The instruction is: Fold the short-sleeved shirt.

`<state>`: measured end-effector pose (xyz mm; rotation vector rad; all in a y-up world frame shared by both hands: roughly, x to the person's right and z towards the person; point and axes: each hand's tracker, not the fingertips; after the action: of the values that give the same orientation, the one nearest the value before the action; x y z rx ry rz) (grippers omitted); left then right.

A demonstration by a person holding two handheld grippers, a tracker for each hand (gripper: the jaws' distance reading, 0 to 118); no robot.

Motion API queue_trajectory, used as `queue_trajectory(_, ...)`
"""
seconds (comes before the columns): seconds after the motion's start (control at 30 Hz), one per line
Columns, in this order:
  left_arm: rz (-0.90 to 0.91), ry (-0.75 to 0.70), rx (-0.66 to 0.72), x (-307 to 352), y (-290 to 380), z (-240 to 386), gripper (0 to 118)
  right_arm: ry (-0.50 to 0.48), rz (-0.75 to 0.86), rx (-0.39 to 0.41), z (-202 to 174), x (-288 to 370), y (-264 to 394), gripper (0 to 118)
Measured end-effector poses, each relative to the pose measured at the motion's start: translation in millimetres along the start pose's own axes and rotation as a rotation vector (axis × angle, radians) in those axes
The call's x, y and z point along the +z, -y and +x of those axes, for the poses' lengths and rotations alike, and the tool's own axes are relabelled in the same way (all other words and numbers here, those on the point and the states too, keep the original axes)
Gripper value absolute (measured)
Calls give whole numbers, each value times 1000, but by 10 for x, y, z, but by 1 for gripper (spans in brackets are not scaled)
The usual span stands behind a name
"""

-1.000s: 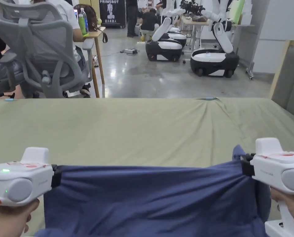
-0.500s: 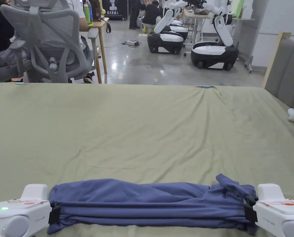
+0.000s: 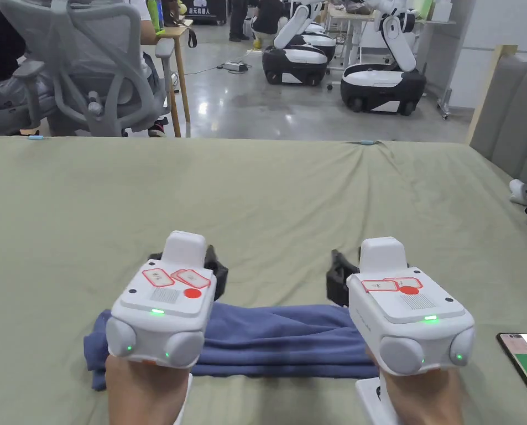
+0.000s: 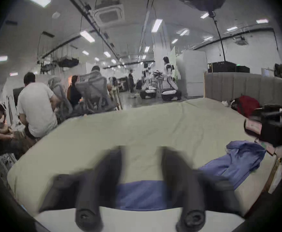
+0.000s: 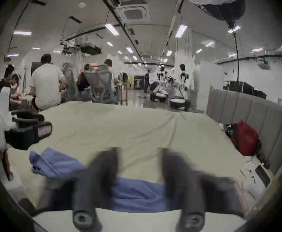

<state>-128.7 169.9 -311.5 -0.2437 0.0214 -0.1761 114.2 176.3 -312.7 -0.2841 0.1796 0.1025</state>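
The blue shirt lies folded into a long, narrow band — flat on the olive-green sheet.

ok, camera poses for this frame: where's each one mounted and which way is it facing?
Head view: on the person's head, looking down across the olive-green bed sheet; shows the white left gripper, white right gripper and both hands.
Left gripper view: on the left gripper, facing forward low over the sheet; its blurred jaws stand apart.
Right gripper view: on the right gripper, facing likewise; jaws apart.
Shared: the folded blue short-sleeved shirt.
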Motion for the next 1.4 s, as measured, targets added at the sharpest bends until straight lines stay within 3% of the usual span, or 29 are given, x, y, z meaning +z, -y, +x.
queue_trajectory(0.03,-2,0,-7,44,26,25,0,11,7,2,-21,6,12,15)
queue_trajectory(0.07,-11,13,0,88,14,44,0,6,24,1,-18,31,24,0)
queue_trajectory(0.13,-65,97,28,101,-4,-11,0,-20,11,-5,-34,65,25,0)
queue_trajectory(0.23,-73,35,51,46,68,-285,0,-7,8,20,-72,50,44,0)
queue_trajectory(0.37,-207,5,247,-58,376,-988,0,-2,-13,29,-149,9,102,0)
queue_trajectory(0.43,-264,1,408,-65,609,-1387,0,-5,-31,32,-205,-31,149,0)
queue_trajectory(0.47,-274,20,516,-56,748,-1590,9,-11,-42,31,-250,-57,172,0)
queue_trajectory(0.5,-285,57,645,-49,891,-1783,32,-15,-53,34,-305,-83,193,0)
queue_trajectory(0.57,-319,138,867,-84,1188,-2084,115,-24,-68,39,-401,-123,239,0)
queue_trajectory(0.7,-323,156,1193,-201,1732,-2287,116,-46,-93,58,-589,-191,284,0)
queue_trajectory(0.77,-332,287,1353,-343,1971,-2227,115,-50,-99,65,-645,-213,279,0)
queue_trajectory(0.83,-246,333,1362,-398,1935,-2118,111,-53,-103,66,-675,-231,275,0)
queue_trajectory(0.87,-284,380,1396,-479,1917,-2048,100,-53,-104,68,-684,-238,273,0)
queue_trajectory(0.93,-353,487,1495,-661,1951,-1883,95,-51,-106,69,-690,-256,271,0)
queue_trajectory(0.97,-395,476,1503,-763,1971,-1786,78,-50,-110,70,-691,-268,271,0)
queue_trajectory(1.03,-456,343,1364,-871,1954,-1652,20,-44,-113,72,-686,-274,275,0)
queue_trajectory(1.07,-452,311,1302,-864,1936,-1633,11,-41,-116,71,-681,-277,275,0)
queue_trajectory(1.13,-390,322,1295,-783,1799,-1669,10,-38,-117,74,-674,-271,283,0)
queue_trajectory(1.2,-366,199,1141,-718,1666,-1785,9,-38,-121,85,-668,-271,295,0)
queue_trajectory(1.3,-337,128,1005,-710,1526,-2031,8,-36,-123,83,-648,-256,306,0)
queue_trajectory(1.4,-366,62,768,-661,1386,-2103,8,-40,-124,73,-607,-233,321,0)
